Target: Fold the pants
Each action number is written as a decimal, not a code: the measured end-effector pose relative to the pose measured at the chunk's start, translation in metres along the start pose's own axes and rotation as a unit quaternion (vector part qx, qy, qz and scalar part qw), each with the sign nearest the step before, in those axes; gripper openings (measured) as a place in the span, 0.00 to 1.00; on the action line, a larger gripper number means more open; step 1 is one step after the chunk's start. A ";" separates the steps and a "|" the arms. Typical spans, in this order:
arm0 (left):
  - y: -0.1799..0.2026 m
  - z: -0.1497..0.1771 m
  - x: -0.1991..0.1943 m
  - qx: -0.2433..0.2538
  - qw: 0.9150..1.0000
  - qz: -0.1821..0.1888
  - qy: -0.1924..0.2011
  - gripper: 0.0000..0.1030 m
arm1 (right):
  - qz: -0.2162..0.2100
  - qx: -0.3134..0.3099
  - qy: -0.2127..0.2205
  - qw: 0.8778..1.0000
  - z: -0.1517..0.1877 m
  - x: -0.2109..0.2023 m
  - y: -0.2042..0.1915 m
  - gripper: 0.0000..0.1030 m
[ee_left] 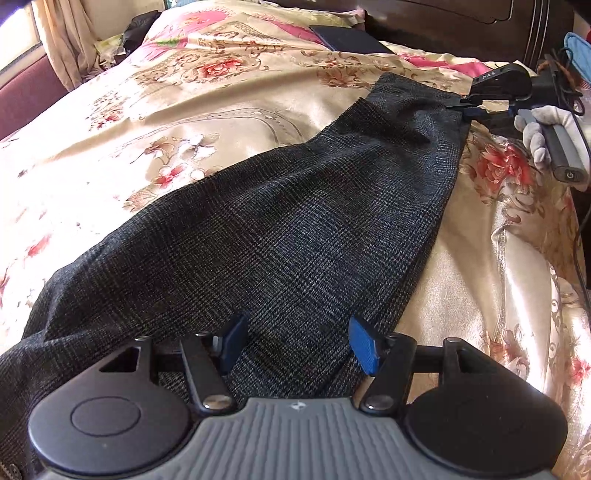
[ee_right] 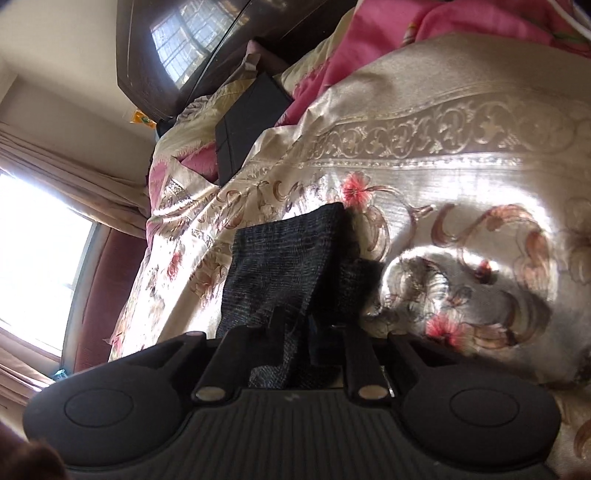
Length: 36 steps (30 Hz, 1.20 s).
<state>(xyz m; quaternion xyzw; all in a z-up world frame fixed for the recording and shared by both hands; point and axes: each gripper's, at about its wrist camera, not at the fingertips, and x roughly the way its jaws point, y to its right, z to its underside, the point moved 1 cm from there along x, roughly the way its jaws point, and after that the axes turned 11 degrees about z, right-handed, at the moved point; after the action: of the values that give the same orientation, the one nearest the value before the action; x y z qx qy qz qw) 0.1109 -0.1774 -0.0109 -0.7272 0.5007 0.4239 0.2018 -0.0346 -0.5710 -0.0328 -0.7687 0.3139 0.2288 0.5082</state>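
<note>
Dark grey checked pants [ee_left: 280,236] lie along the floral bedspread, legs stacked, running from near me to the far right. My left gripper [ee_left: 295,341] is open, its blue pads [ee_left: 364,345] spread just above the near part of the pants, holding nothing. My right gripper [ee_left: 467,105] is shut on the far edge of the pants, held by a white-gloved hand [ee_left: 543,129]. In the right wrist view the pants' cloth [ee_right: 280,266] runs between the closed fingers of the right gripper [ee_right: 308,328], whose tips are hidden by fabric.
The cream and pink floral bedspread [ee_left: 207,122] covers the bed. A dark flat box [ee_left: 351,38] lies near the dark wooden headboard [ee_left: 443,18]; it also shows in the right wrist view [ee_right: 247,125]. Curtains and a maroon padded edge [ee_left: 26,92] are at the left.
</note>
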 end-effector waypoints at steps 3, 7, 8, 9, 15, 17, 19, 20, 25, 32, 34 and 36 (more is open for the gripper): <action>-0.004 0.011 -0.009 -0.007 1.000 -0.005 0.002 0.72 | 0.018 -0.006 0.000 1.000 0.003 -0.004 0.007 0.02; -0.016 0.033 -0.022 -0.039 0.999 -0.009 0.011 0.72 | 0.042 -0.033 0.007 0.999 0.006 -0.011 0.010 0.00; -0.018 0.038 -0.026 -0.045 0.999 -0.011 0.014 0.72 | 0.054 -0.044 0.007 0.998 0.006 -0.012 0.004 0.01; -0.020 0.042 -0.031 -0.052 0.998 -0.014 0.018 0.72 | 0.062 -0.052 0.006 0.997 0.006 -0.014 -0.001 0.03; -0.035 0.071 -0.068 -0.081 0.995 -0.041 0.040 0.72 | 0.051 -0.068 -0.006 0.996 0.037 -0.054 -0.023 0.24; -0.042 0.083 -0.085 -0.091 0.993 -0.054 0.054 0.72 | 0.042 -0.109 -0.010 0.993 0.062 -0.067 -0.041 0.24; -0.048 0.093 -0.099 -0.103 0.990 -0.065 0.070 0.72 | 0.016 -0.162 -0.029 0.986 0.089 -0.068 -0.068 0.24; -0.052 0.097 -0.104 -0.106 0.989 -0.077 0.074 0.72 | -0.008 -0.196 -0.056 0.979 0.107 -0.063 -0.090 0.24; -0.084 0.129 -0.123 -0.170 0.974 -0.124 0.088 0.74 | -0.124 -0.374 -0.178 0.902 0.220 -0.028 -0.196 0.24; -0.094 0.186 -0.156 -0.211 0.962 -0.155 0.080 0.74 | -0.207 -0.614 -0.243 0.722 0.377 -0.054 -0.247 0.24; -0.099 0.195 -0.162 -0.204 0.962 -0.164 0.077 0.74 | -0.220 -0.686 -0.207 0.662 0.405 -0.070 -0.249 0.24; -0.101 0.201 -0.165 -0.181 0.965 -0.175 0.069 0.74 | -0.237 -0.735 -0.180 0.608 0.425 -0.084 -0.250 0.30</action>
<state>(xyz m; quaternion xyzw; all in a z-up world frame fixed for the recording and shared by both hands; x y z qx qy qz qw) 0.0954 0.1013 -0.0012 -0.8554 0.2936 0.4141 0.1028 0.0721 -0.0850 0.0221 -0.8747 -0.2514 0.3881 -0.1452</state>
